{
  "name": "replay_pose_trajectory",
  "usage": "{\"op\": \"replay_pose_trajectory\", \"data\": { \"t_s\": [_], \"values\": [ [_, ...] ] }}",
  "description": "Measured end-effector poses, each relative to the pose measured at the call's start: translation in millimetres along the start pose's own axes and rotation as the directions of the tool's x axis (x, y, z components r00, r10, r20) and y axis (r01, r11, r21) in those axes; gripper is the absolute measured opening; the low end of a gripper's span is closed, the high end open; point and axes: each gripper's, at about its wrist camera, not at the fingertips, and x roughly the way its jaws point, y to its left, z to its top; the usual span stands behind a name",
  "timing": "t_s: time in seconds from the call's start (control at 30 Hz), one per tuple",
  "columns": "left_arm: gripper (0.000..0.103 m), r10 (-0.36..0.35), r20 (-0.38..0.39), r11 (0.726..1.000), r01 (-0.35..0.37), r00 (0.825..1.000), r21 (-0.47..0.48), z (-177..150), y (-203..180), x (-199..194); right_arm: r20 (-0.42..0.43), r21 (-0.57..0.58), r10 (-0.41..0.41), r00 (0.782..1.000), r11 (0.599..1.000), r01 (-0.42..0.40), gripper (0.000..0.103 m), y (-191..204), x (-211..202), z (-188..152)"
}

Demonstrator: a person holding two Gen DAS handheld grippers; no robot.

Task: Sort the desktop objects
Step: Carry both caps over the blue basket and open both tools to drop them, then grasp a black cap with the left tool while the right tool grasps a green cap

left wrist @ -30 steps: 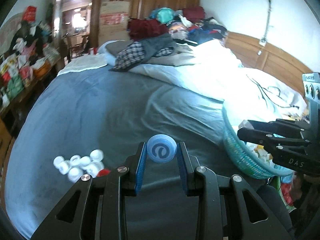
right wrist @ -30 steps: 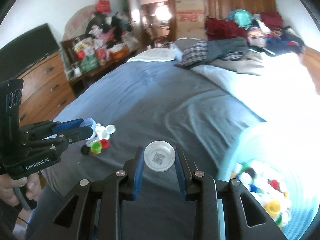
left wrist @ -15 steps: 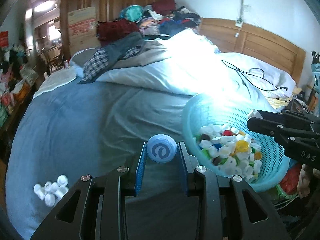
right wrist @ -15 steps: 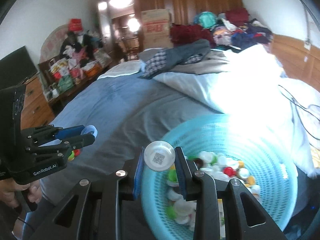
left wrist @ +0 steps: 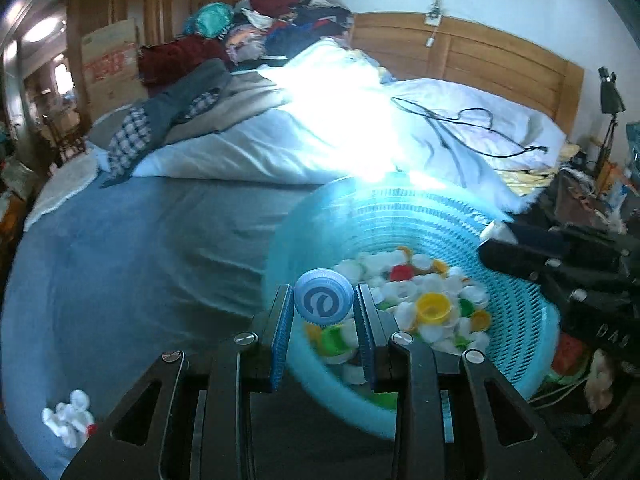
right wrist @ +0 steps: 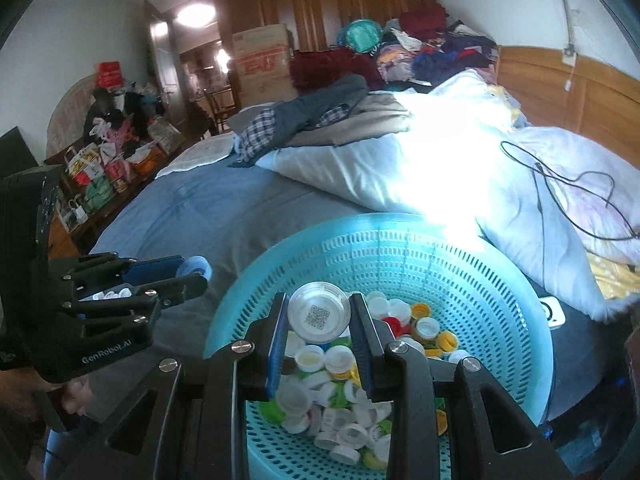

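Your left gripper (left wrist: 323, 309) is pitched down, both blue-padded fingers (left wrist: 282, 334) pinched tight on a blue cap (left wrist: 323, 298) held face-on at the tips. In the right wrist view the same gripper (right wrist: 192, 270) comes in from the left, tips level, with your hand (right wrist: 24, 384) wrapped round its handle. Your right gripper (right wrist: 319, 318) is also pitched down, fingers (right wrist: 277, 346) clamped on a white cap (right wrist: 319, 317) standing on edge between the pads. In the left wrist view its black body (left wrist: 560, 270) enters from the right.
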Motion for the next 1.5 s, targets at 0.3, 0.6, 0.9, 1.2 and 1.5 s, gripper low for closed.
{"op": "replay_pose_trajectory", "data": {
  "t_s": [0.3, 0.6, 0.9, 1.2, 1.5],
  "values": [
    [0.026, -0.062, 0.001, 0.998, 0.062, 0.998, 0.008, 9, -17, 3, -0.013, 0.025, -0.014, 1.000, 1.000, 0.014, 0.032, -11, 0, -8],
    [0.026, -0.088, 0.001, 0.996, 0.088, 0.996, 0.018, 13, -27, 8, -0.019, 0.030, -0.018, 1.000, 0.999, 0.019, 0.033, -12, 1, -12],
    [0.069, -0.001, 0.060, 0.999, 0.004, 0.998, -0.051, -21, 18, -13, -0.007, 0.025, -0.016, 1.000, 1.000, 0.017, 0.049, -5, -2, -12],
    [0.069, 0.255, -0.059, 0.870, -0.256, 0.965, -0.422, -174, 202, -66, -0.087, -0.066, 0.085, 0.993, 0.994, -0.091, 0.054, 51, 30, -28],
    [0.069, 0.268, -0.120, 0.801, -0.290, 0.956, -0.524, -246, 266, -64, -0.176, -0.151, 0.136, 0.975, 0.975, -0.163, 0.056, 109, 56, -44]
  ]
}}
